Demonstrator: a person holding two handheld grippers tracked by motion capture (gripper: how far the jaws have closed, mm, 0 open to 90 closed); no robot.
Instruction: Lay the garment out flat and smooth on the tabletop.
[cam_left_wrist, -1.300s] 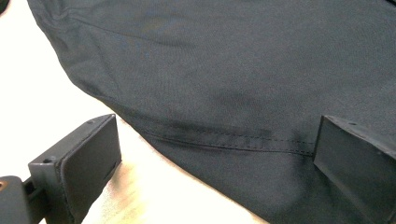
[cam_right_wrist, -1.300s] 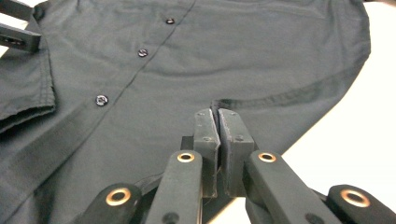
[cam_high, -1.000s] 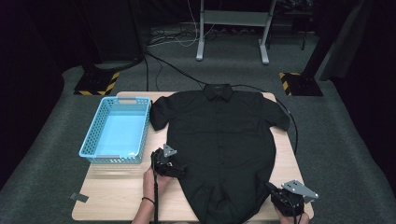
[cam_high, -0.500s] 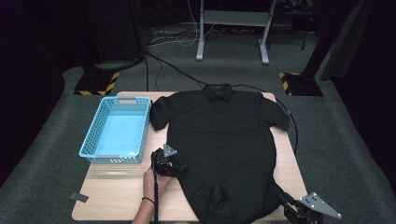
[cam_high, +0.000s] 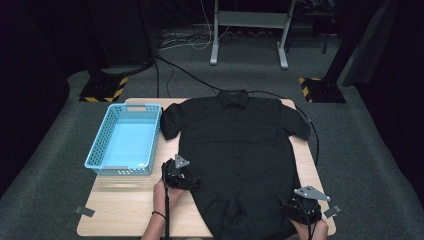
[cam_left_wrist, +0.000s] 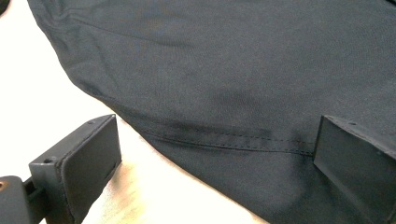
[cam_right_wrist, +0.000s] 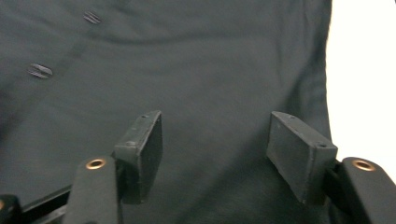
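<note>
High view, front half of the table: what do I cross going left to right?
Blue basket → left claw, at the shirt's left side edge → black shirt, spread flat → right claw, jaws apart over the shirt's lower right corner.

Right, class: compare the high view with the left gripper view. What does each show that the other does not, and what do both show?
High view alone: the blue basket left of the shirt, the collar, both sleeves, the right gripper at the shirt's lower right corner, the floor.

Left gripper view alone: the stitched hem close up, with the left gripper open, one finger over bare table and the other over cloth.

Both: the black shirt lying flat on the wooden table.
</note>
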